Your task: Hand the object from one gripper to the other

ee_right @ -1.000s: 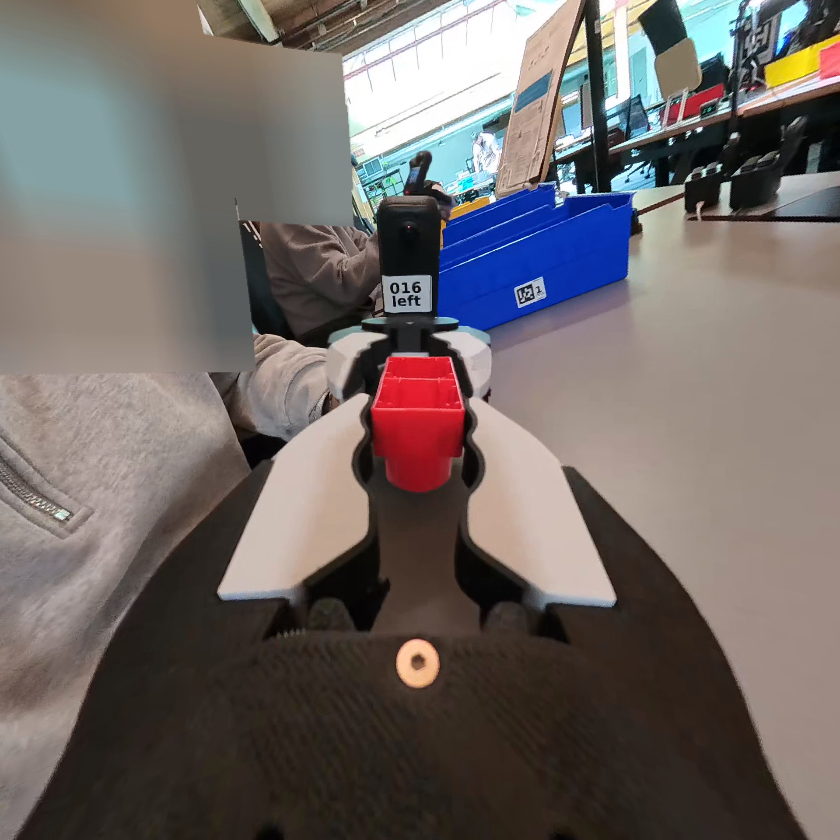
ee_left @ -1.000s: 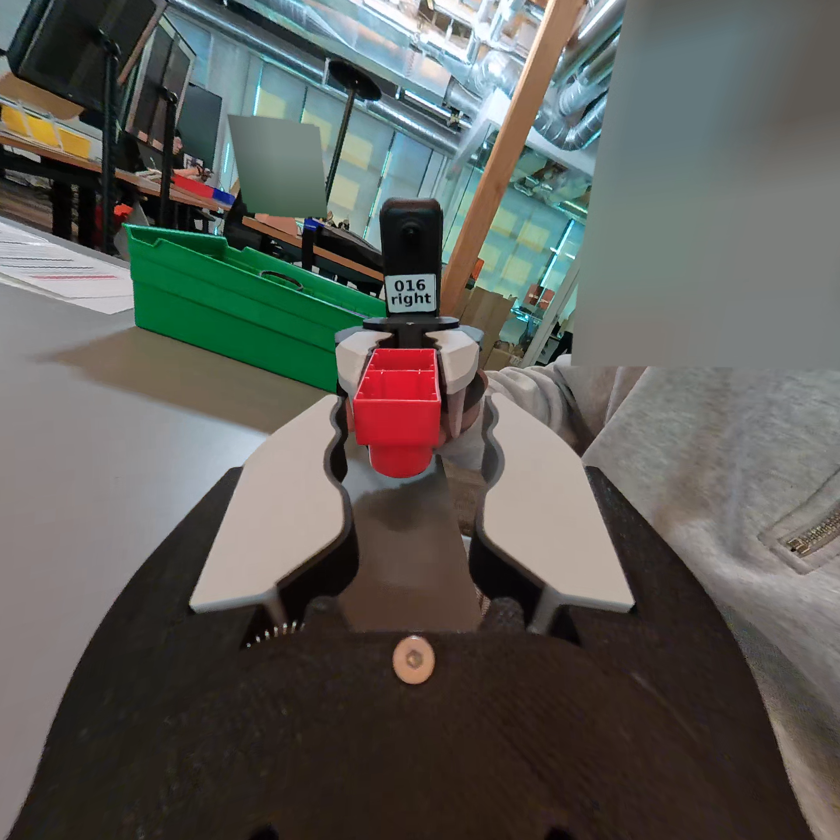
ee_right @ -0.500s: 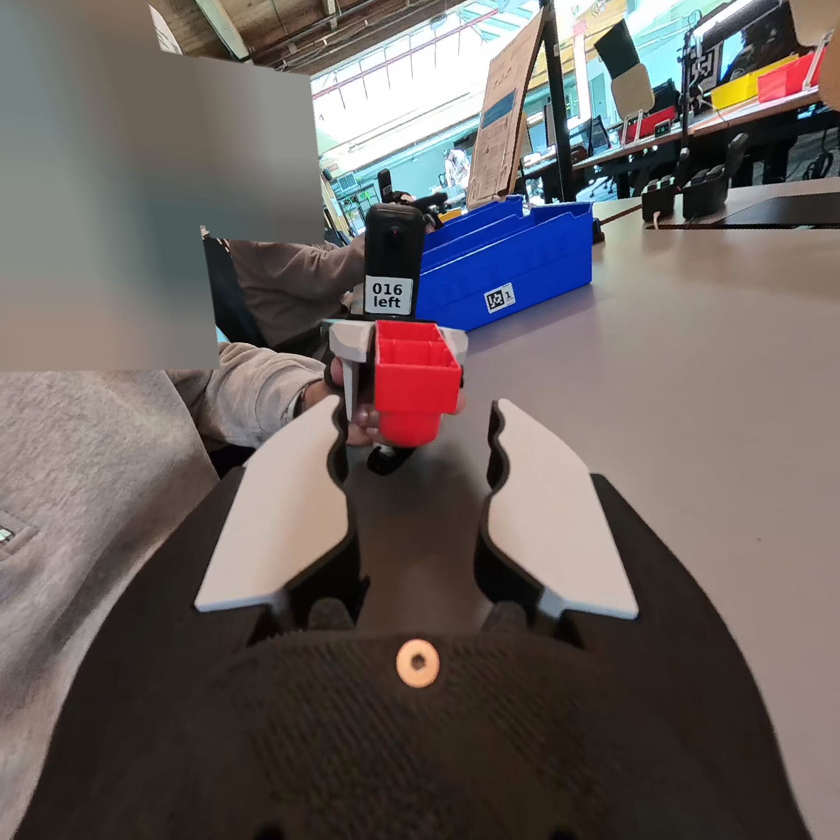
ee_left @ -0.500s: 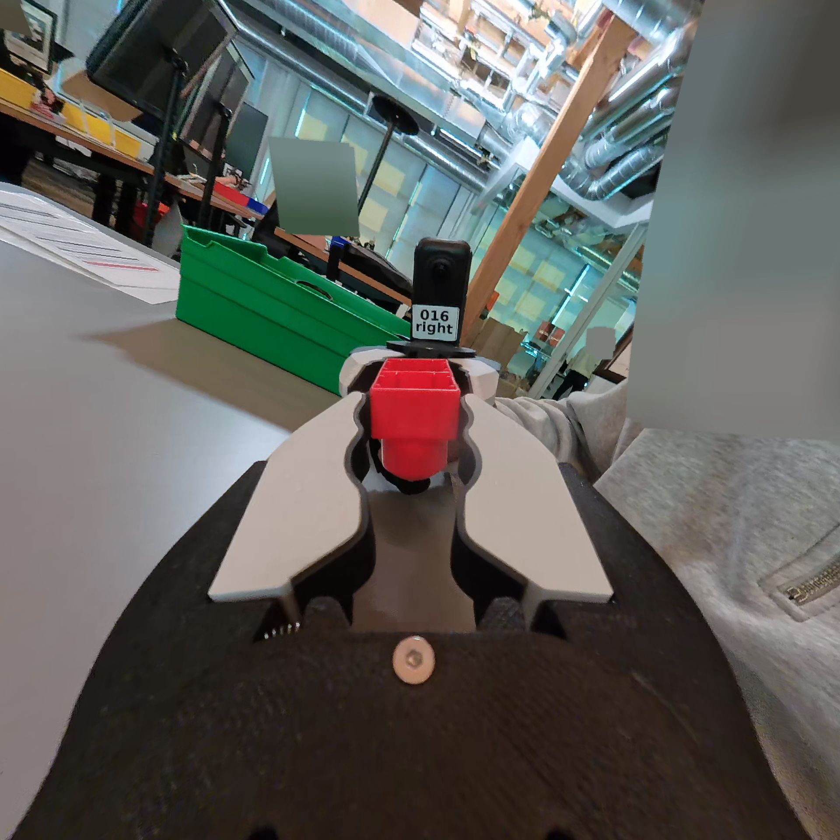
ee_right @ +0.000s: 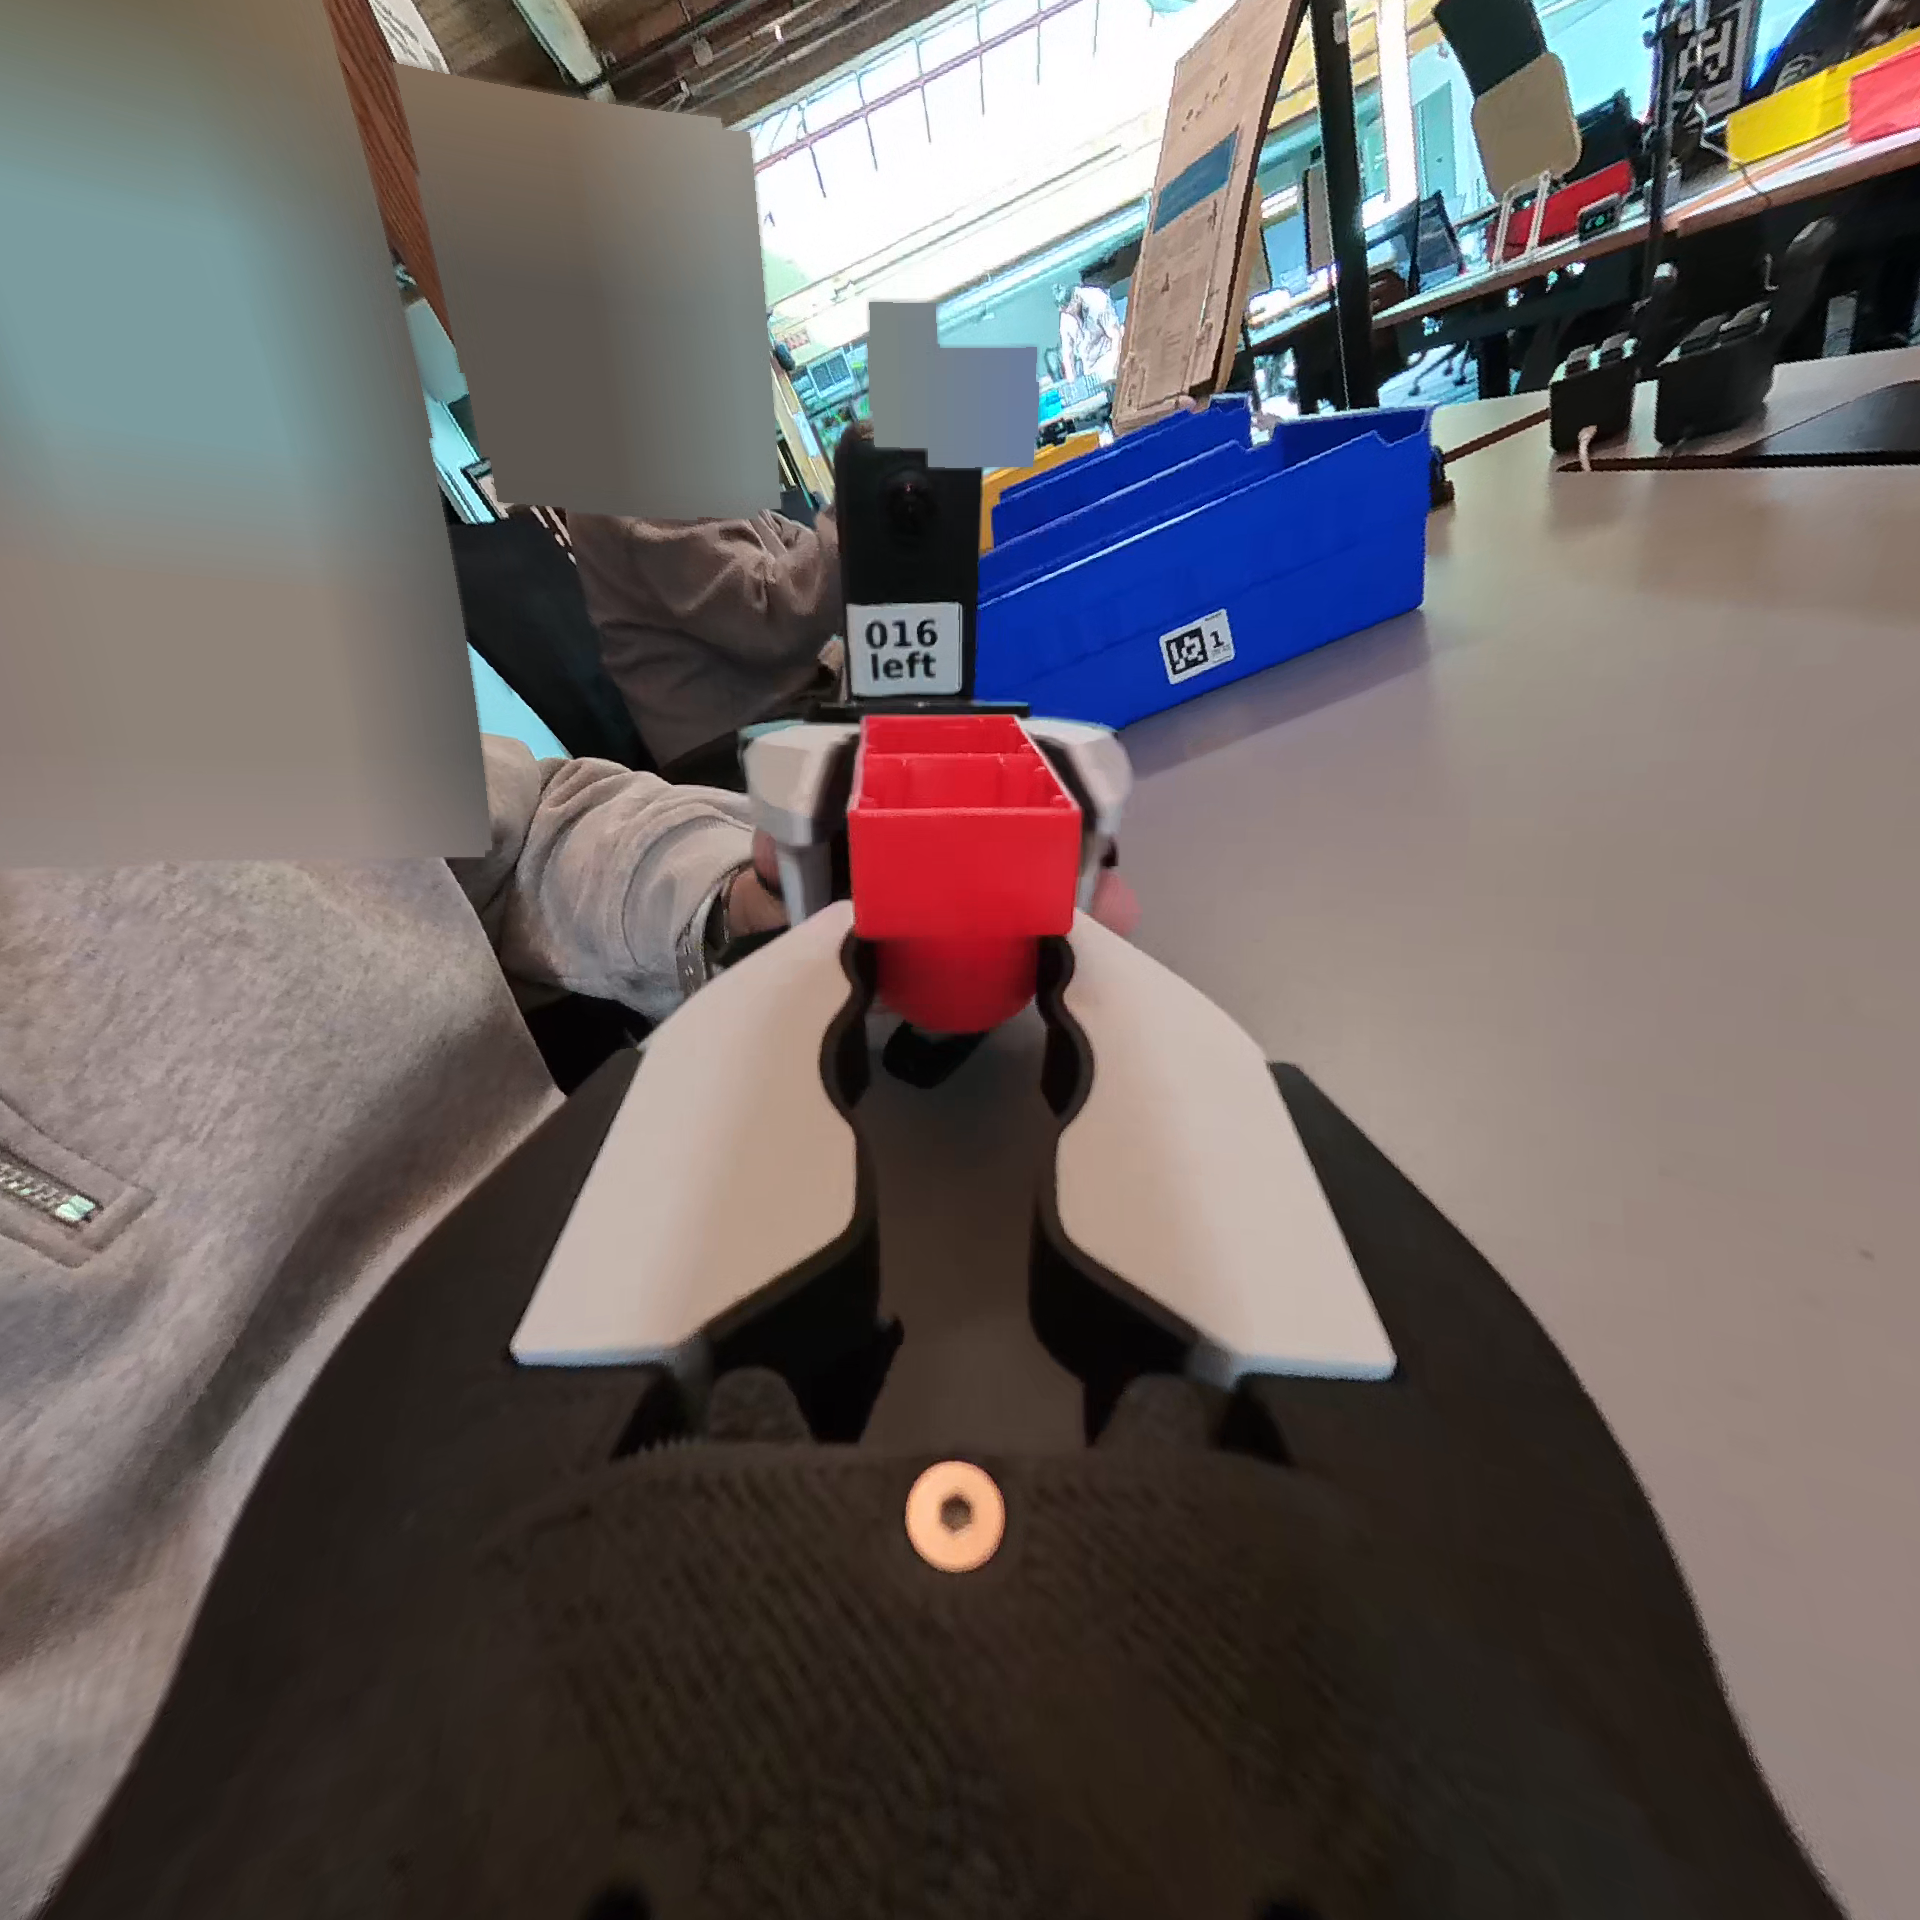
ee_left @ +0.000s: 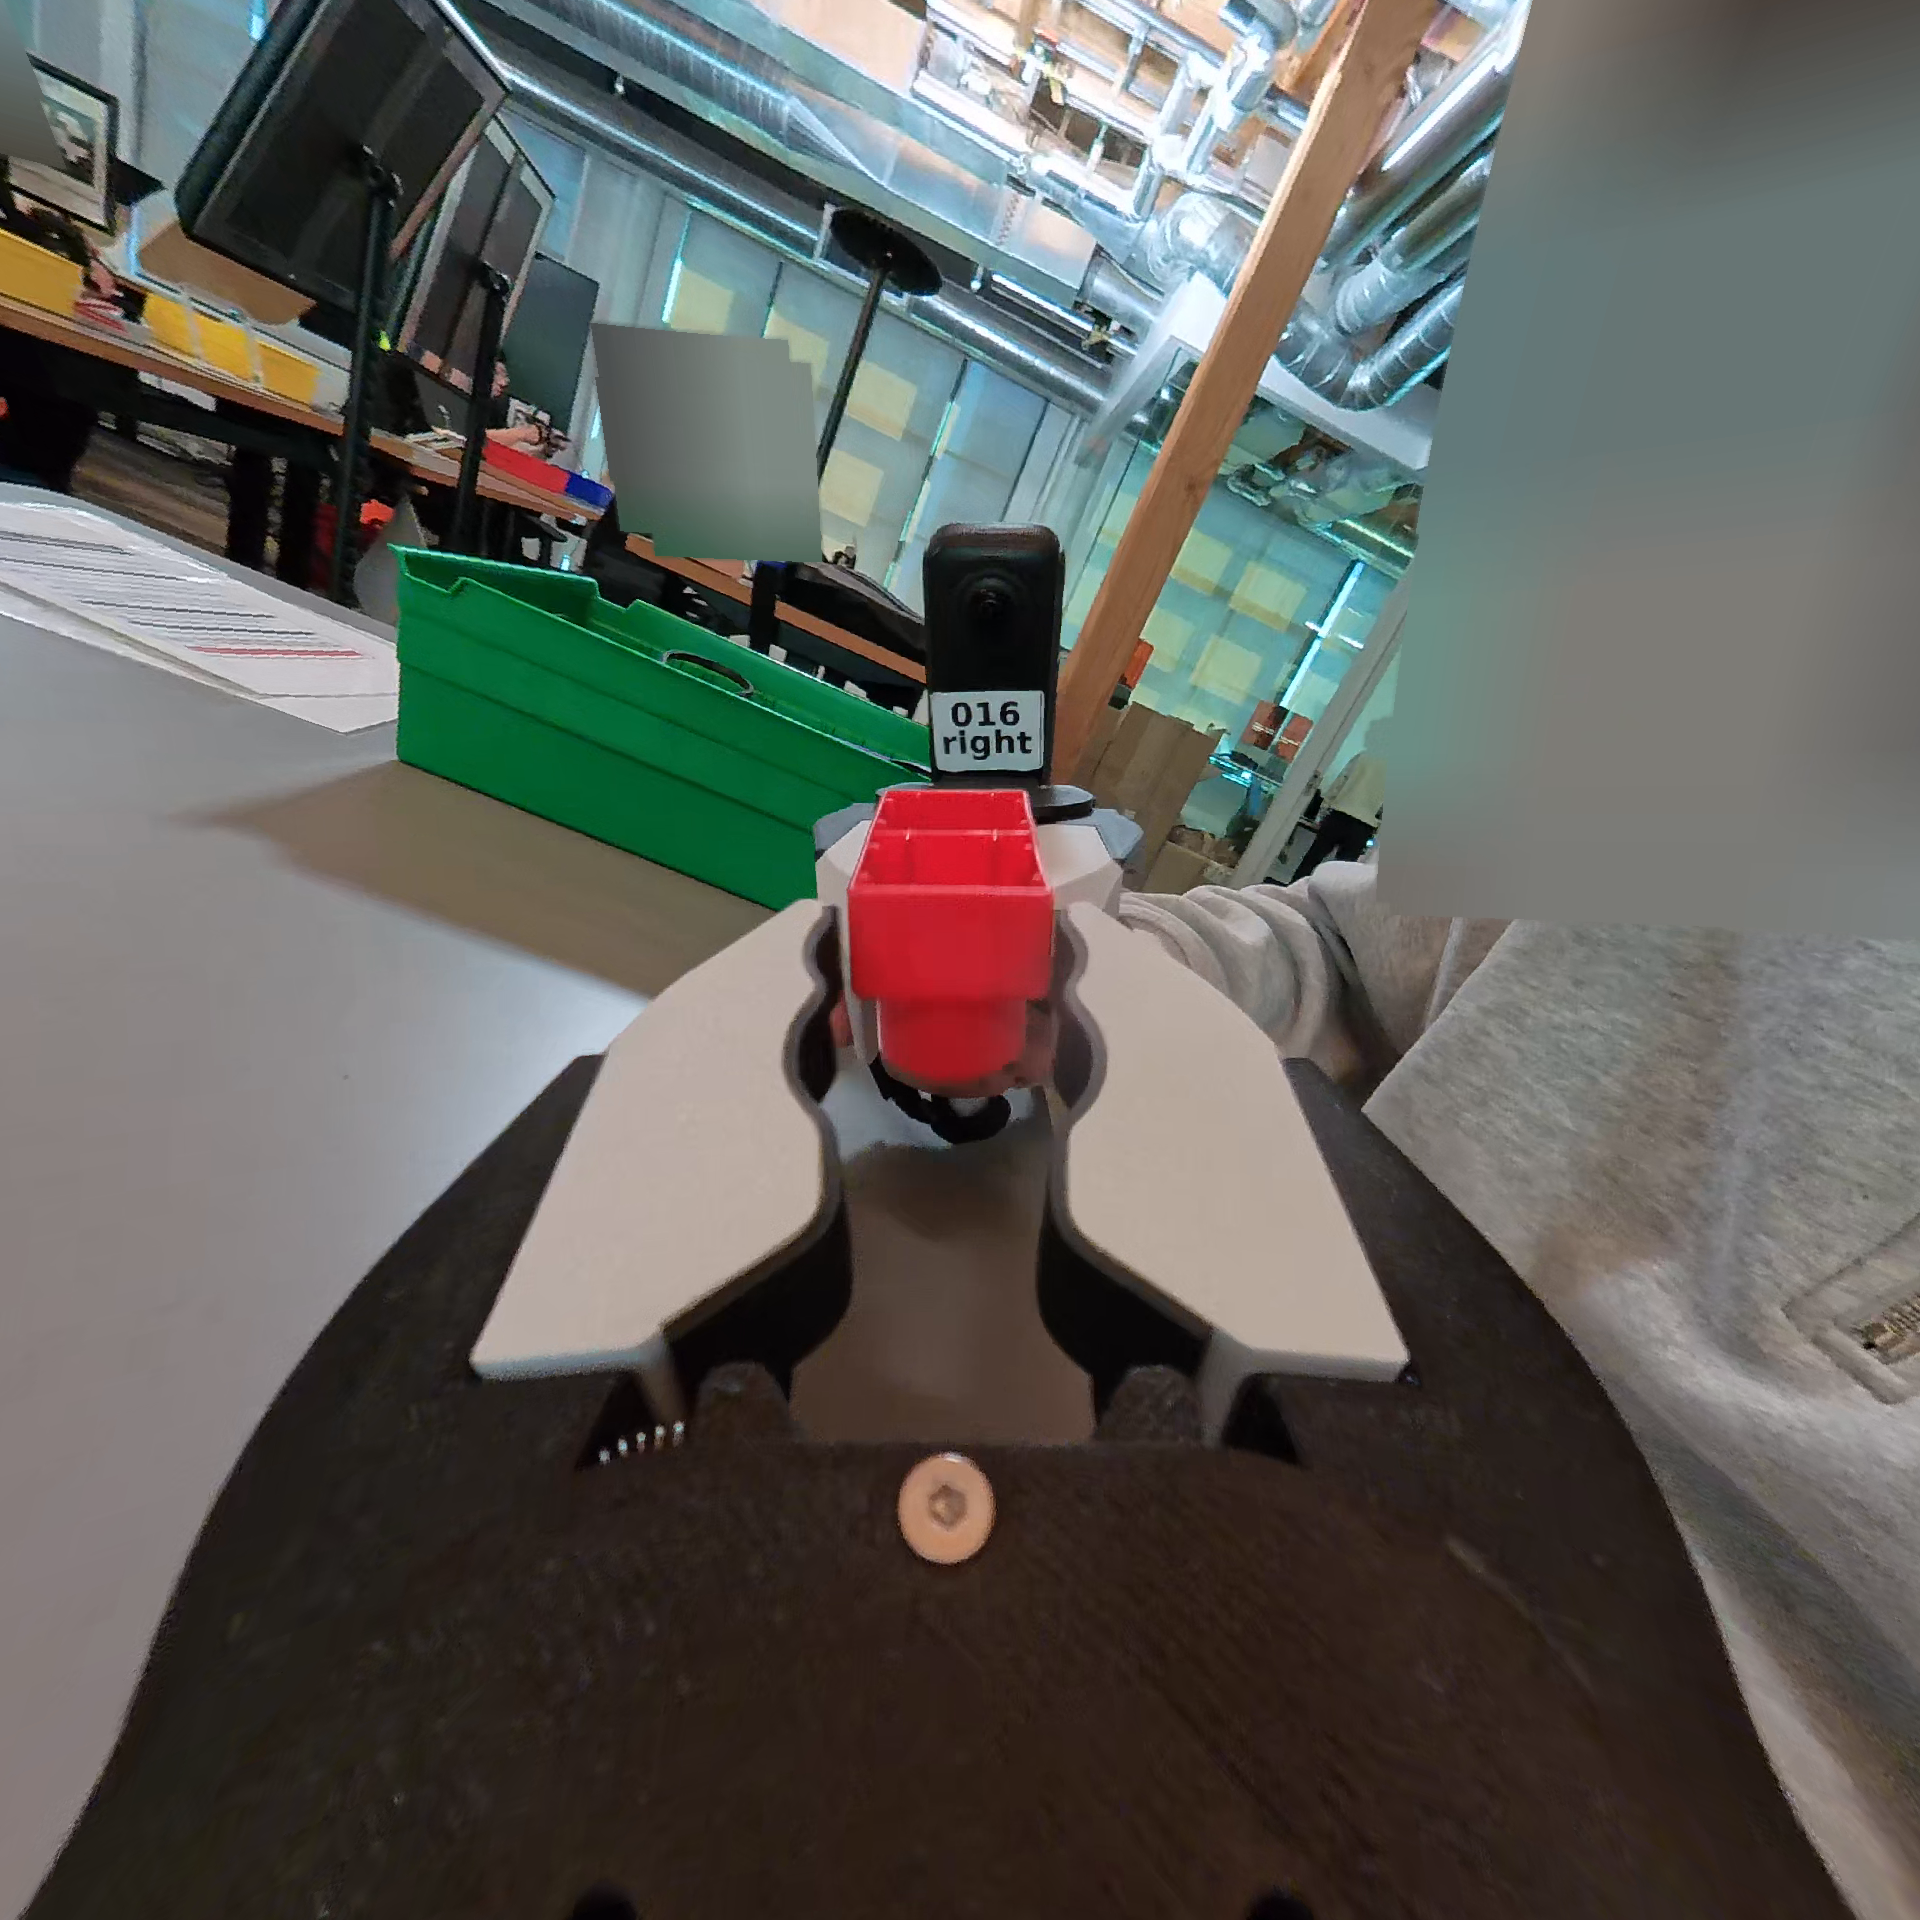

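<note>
A red plastic piece [ee_left: 951, 920], a square open-topped cup on a round stub, is held in mid-air above the grey table [ee_left: 260, 1091] between the two grippers, which face each other. My left gripper [ee_left: 945, 935] is shut on its square body. My right gripper [ee_right: 951, 971] is shut on the round stub of the red piece [ee_right: 961, 868], just under the square body. In the right wrist view the left gripper's grey fingers [ee_right: 790, 831] flank the piece from behind. In the left wrist view the right gripper's grey housing [ee_left: 1091, 873] shows behind the piece.
A green bin [ee_left: 623, 727] and a printed sheet [ee_left: 177, 613] lie on the table to the left. A blue bin [ee_right: 1195, 582] and black devices [ee_right: 1704, 384] stand at the far right. A person's grey sweatshirt [ee_right: 260, 1091] is close alongside both grippers. Left and right tips are no more than a few centimetres apart.
One second ago only the right gripper held the piece. Half a second ago the left had shut on it and the right was open. The right has now shut on its round stub.
</note>
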